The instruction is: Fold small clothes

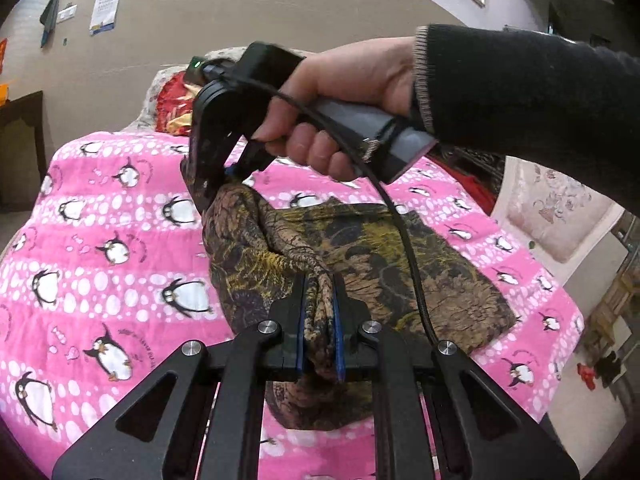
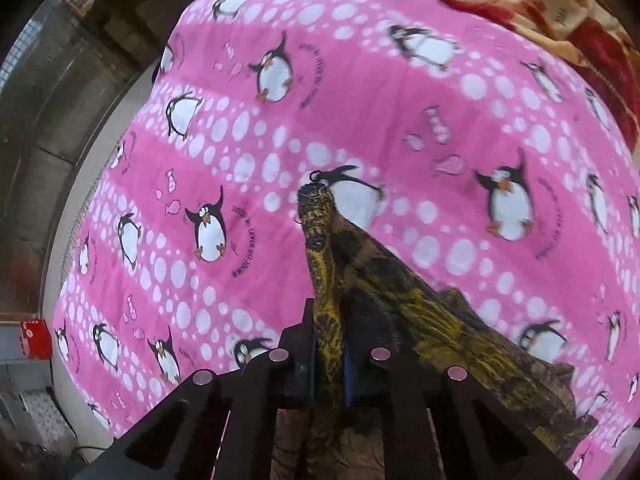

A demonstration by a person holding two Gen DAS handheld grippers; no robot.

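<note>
A small garment (image 1: 400, 264) in a brown, yellow and dark print lies partly spread on a pink penguin blanket (image 1: 100, 220). My left gripper (image 1: 319, 280) is shut on a bunched fold of the cloth, its blue pads pressed on both sides. A hand in a dark sleeve (image 1: 360, 80) holds my right gripper (image 1: 216, 184), which points steeply down and pinches another corner lifted off the bed. In the right wrist view my right gripper (image 2: 328, 320) is shut on a narrow ridge of the garment (image 2: 400, 300), which trails to the lower right over the blanket (image 2: 360, 100).
A red and yellow quilt (image 1: 172, 108) (image 2: 540, 0) is heaped at the far end of the bed. Dark wooden furniture (image 1: 20, 140) stands by the wall on the left. A red box (image 2: 36, 338) sits on the floor beside the bed edge.
</note>
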